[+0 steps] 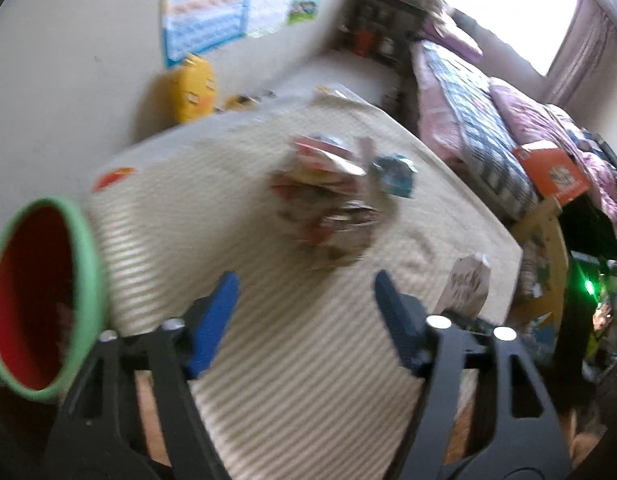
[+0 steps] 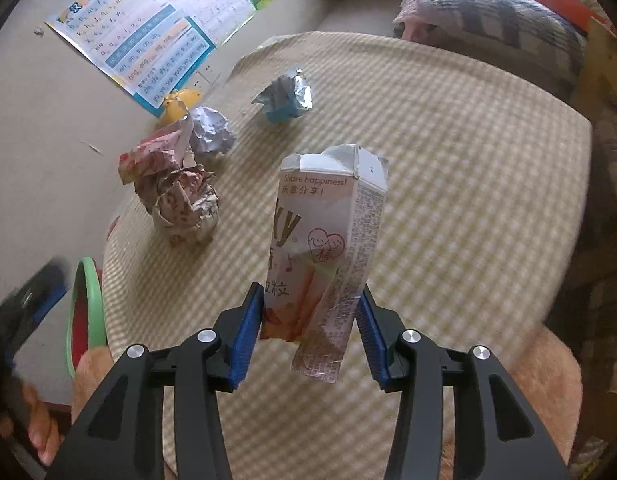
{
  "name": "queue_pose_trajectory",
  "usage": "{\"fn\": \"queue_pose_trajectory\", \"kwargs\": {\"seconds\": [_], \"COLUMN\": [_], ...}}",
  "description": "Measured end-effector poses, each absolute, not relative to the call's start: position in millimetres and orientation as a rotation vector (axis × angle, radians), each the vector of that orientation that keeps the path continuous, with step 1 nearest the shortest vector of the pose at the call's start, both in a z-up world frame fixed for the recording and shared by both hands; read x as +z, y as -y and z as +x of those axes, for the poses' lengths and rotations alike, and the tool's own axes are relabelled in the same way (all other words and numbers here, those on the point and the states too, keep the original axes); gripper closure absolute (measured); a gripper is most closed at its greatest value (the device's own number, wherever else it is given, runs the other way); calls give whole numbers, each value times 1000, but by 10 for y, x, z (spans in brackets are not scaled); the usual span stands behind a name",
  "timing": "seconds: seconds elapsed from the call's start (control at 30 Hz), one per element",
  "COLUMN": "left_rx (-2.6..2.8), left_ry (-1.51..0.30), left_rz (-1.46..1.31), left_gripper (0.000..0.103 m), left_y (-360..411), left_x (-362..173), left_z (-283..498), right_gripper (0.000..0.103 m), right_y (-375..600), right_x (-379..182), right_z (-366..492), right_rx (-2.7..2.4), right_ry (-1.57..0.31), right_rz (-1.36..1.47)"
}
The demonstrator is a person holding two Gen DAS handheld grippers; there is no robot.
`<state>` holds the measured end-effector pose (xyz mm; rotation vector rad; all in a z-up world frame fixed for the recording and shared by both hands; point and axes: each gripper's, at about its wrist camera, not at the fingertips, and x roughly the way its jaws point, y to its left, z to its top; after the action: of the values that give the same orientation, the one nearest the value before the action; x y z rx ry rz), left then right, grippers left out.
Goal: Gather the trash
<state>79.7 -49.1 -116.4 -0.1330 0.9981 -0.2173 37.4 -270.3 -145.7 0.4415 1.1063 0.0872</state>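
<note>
My right gripper [image 2: 311, 312] is shut on a crushed pink-and-white Pocky box [image 2: 324, 248], held upright above the checked tablecloth [image 2: 448, 168]. The box also shows at the right in the left wrist view [image 1: 466, 286]. My left gripper [image 1: 306, 320] is open and empty above the cloth, short of a crumpled red-and-brown wrapper pile [image 1: 328, 208]. That pile [image 2: 176, 192], a crumpled white paper ball [image 2: 212, 130] and a blue-and-silver foil carton [image 2: 286, 96] lie on the table. A green-rimmed red bin [image 1: 40, 292] stands at the left table edge, and also shows in the right wrist view [image 2: 84, 312].
The left wrist view is motion-blurred. A wall with posters [image 2: 148, 36] and a yellow toy [image 1: 194, 88] lie behind the table. A bed with quilts [image 1: 480, 136] and an orange box [image 1: 552, 172] stand to the right. A wooden chair [image 1: 544, 240] is by the table's right edge.
</note>
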Motion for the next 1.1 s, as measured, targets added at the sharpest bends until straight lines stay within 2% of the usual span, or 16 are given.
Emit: {"fn": "queue_pose_trajectory", "kwargs": {"seconds": [0.2, 0.27, 0.37, 0.4, 0.47, 0.53, 0.57, 0.7, 0.87, 1.1], "left_rx": [-196, -192, -182, -172, -174, -189, -195, -218, -248, -234], "left_ry": [-1058, -1081, -1110, -1117, -1140, -1157, -1156, -1140, -1132, -1149], "left_rz": [-148, -115, -72, -68, -77, -78, -69, 0, 10, -25], "left_gripper": [46, 40, 40, 43, 72, 78, 86, 90, 91, 91], "left_y": [854, 949, 1043, 1049, 1005, 990, 986, 987, 876, 626], "left_x": [-1429, -1484, -1575, -1593, -1612, -1639, -1641, -1598, -1499, -1456], "left_z": [1158, 1277, 1391, 1409, 1408, 1389, 1358, 1210, 962, 707], "right_gripper": [57, 56, 56, 56, 56, 56, 55, 50, 45, 45], "right_y": [2820, 2845, 2880, 2887, 2895, 2904, 2898, 2892, 2899, 2881], "right_x": [-1399, -1393, -1404, -1401, -1385, -1372, -1375, -1414, -1394, -1383], "right_z": [270, 244, 213, 210, 202, 184, 185, 196, 189, 184], "right_rx": [87, 85, 89, 89, 91, 94, 96, 105, 105, 106], "right_ry": [-1066, -1059, -1057, -1056, -1051, -1048, -1052, -1072, -1062, -1059], "right_rz": [451, 461, 472, 473, 471, 469, 471, 495, 501, 501]}}
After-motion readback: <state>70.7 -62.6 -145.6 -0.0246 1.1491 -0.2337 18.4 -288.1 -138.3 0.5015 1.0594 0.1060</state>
